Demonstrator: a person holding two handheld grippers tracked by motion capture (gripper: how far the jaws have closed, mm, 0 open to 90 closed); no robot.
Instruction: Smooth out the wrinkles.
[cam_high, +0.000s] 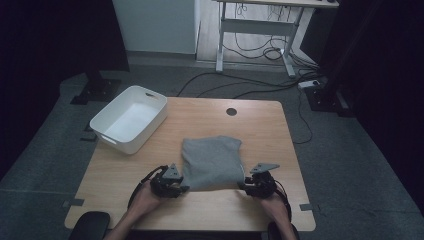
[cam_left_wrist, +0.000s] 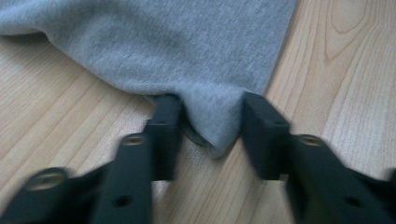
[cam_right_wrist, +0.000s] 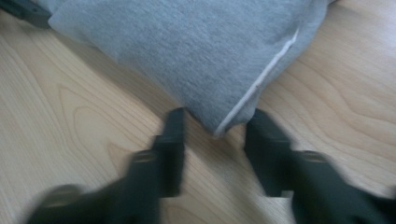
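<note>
Grippers are sitting at two near corners of the grey cloth: left gripper at 7 o'clock pinching one, right gripper at 5 o'clock spread around the other.

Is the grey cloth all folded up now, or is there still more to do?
Partly done: the grey cloth already lies folded into a neat block on the table. Right now the left gripper and right gripper each have a near corner between their jaws. Probably left: another fold, or moving it, perhaps to the white bin, which holds nothing.
</note>
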